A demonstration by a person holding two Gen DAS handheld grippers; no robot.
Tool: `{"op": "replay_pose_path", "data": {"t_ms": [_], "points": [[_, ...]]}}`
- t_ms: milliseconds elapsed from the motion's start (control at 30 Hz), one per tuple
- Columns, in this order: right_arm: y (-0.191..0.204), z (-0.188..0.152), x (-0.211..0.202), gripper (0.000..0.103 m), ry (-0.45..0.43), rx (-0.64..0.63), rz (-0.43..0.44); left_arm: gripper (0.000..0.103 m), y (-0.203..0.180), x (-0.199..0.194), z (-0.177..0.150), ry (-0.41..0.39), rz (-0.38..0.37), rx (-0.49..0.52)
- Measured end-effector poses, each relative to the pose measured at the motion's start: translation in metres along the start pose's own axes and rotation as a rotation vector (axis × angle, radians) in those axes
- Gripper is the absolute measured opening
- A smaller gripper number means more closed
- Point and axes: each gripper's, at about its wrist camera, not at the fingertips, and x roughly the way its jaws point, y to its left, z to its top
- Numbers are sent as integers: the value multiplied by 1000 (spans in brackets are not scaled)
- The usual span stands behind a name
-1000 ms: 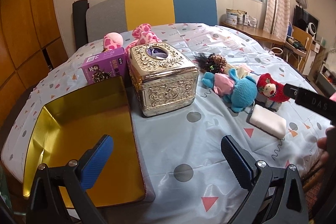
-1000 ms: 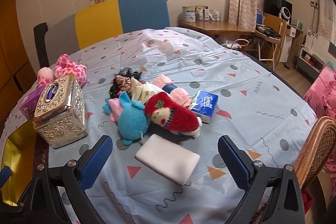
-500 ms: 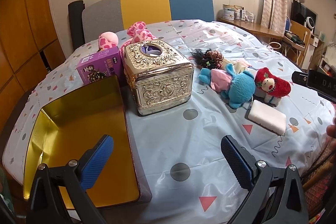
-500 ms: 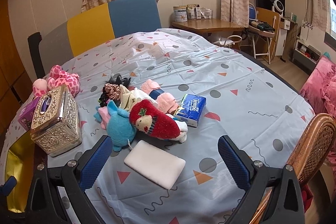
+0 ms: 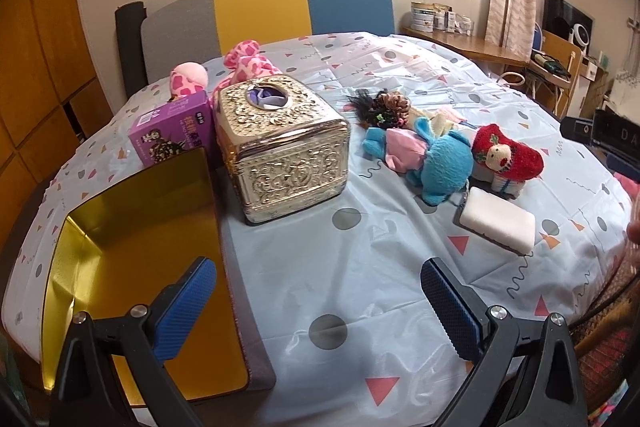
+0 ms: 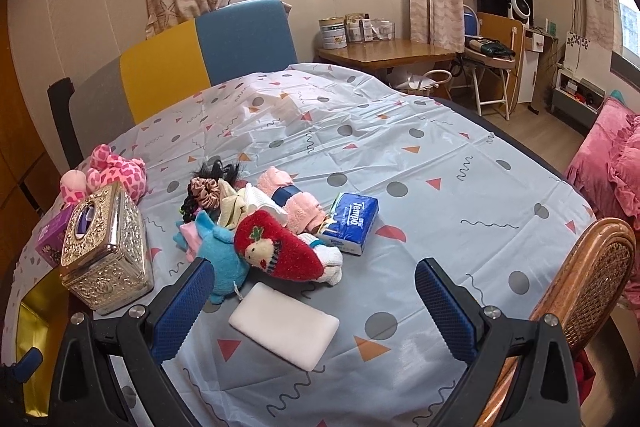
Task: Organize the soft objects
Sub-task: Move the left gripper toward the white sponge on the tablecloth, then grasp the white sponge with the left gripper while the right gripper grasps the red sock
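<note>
The white sponge point(image 6: 284, 325) lies flat on the tablecloth point(image 6: 420, 155), long axis diagonal, directly between the spread, empty jaws of the right gripper point(image 6: 314, 301). The left gripper point(image 5: 320, 303), also agape, hovers farther off.

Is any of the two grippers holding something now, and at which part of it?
Nothing is held. The left gripper and the right gripper are both open above the table, with nothing between their fingers.
</note>
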Motion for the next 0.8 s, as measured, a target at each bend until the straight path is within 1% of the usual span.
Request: {"op": "replay_pose_path", "data": {"t_ms": [200,300,400,500,633,700,800], "points": [[-12,7,-2,102,-7,32,1,103,-10,5,4,24,-35,24],[-19,11,-4,102,-7,45,2,103,-18,11,11,43,-88,33],[-30,16,-9,102,-11,84,27,103,-30,21,22,75,-180,26],[-45,23,-15,102,-29,127,28,103,-51,34,32,126,-230,58],[-64,27,-19,102,-35,165,15,103,-81,51,44,179,-272,90],[-70,27,-19,102,-35,174,4,102,-93,60,49,212,-310,84],[-78,26,-16,102,-23,187,5,102,-115,82,56,301,-359,41]]}}
